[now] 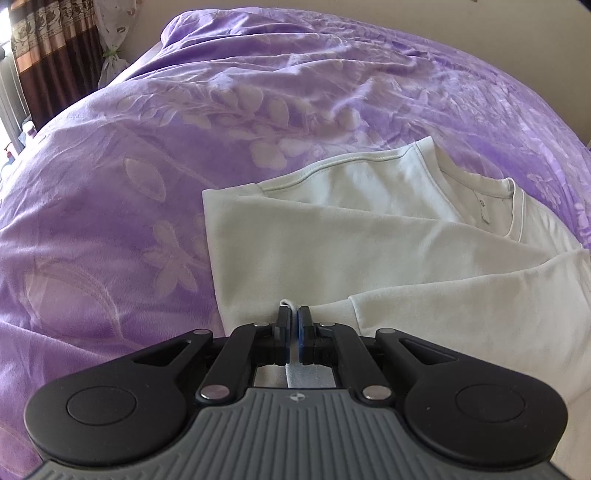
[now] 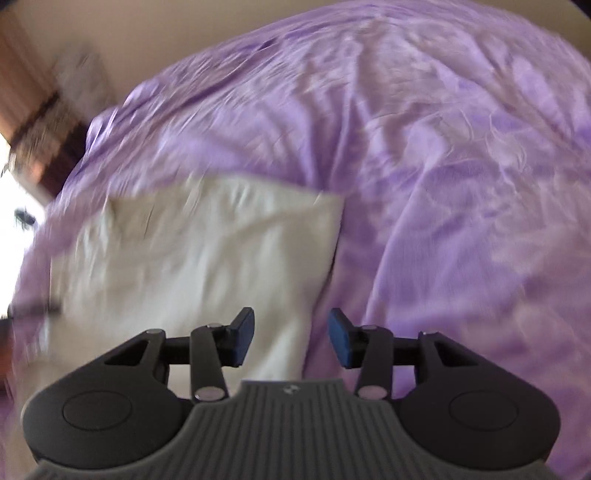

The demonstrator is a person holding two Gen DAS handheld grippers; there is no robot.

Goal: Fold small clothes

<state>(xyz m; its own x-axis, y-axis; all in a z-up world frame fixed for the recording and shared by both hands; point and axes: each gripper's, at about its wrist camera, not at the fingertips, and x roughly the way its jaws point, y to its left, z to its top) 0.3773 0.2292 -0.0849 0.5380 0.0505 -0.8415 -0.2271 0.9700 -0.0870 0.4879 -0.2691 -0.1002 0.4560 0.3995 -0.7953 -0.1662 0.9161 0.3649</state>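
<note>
A white T-shirt (image 1: 369, 236) lies partly folded on a purple floral bedspread (image 1: 147, 166), with its neckline toward the right of the left wrist view. My left gripper (image 1: 294, 314) is shut on a pinch of the shirt's near edge, and white cloth shows between and behind its pads. The right wrist view is blurred by motion. There the same white T-shirt (image 2: 192, 251) lies to the left on the bedspread (image 2: 443, 166). My right gripper (image 2: 291, 325) hovers over the shirt's right edge, open, with nothing pressed between its blue pads (image 2: 340, 332).
A patterned brown curtain (image 1: 55, 48) and a bright window edge stand beyond the bed at the far left. A pale wall (image 1: 517, 22) runs behind the bed. The bedspread is wrinkled all around the shirt.
</note>
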